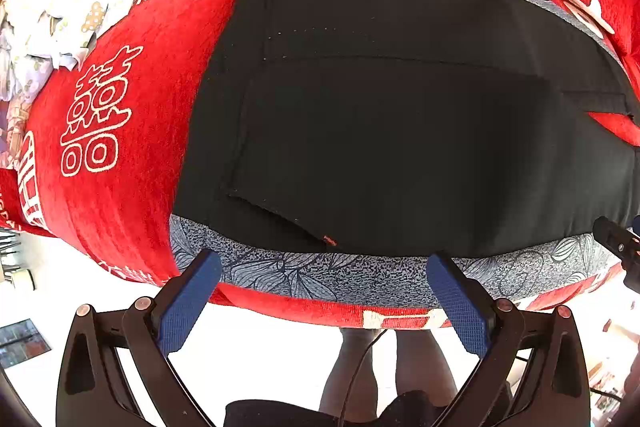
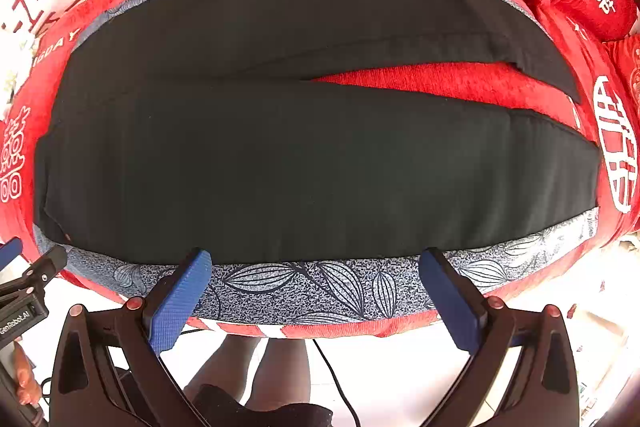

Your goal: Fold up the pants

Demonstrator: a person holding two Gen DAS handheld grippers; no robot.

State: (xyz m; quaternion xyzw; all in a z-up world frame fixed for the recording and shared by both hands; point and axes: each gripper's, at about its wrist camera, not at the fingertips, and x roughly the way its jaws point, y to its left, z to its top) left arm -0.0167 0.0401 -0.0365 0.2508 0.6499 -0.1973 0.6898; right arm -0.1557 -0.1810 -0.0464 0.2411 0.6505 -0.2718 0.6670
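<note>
The black pants (image 2: 304,155) lie flat on a grey leaf-print mat (image 2: 320,287) over the red plush sofa cover (image 1: 120,107), legs splayed toward the sofa's right end. The matte woven cloth looks light, limp and not slippery; the waistband and hems are probably the best grips. Left gripper (image 1: 324,303) and right gripper (image 2: 316,295) hover at the mat's near edge, jaws apart, empty.

Red cover (image 1: 132,131) with white characters; blue-grey leaf-print cloth (image 2: 320,287) over it; pale floral bundle (image 1: 52,15) far left.
</note>
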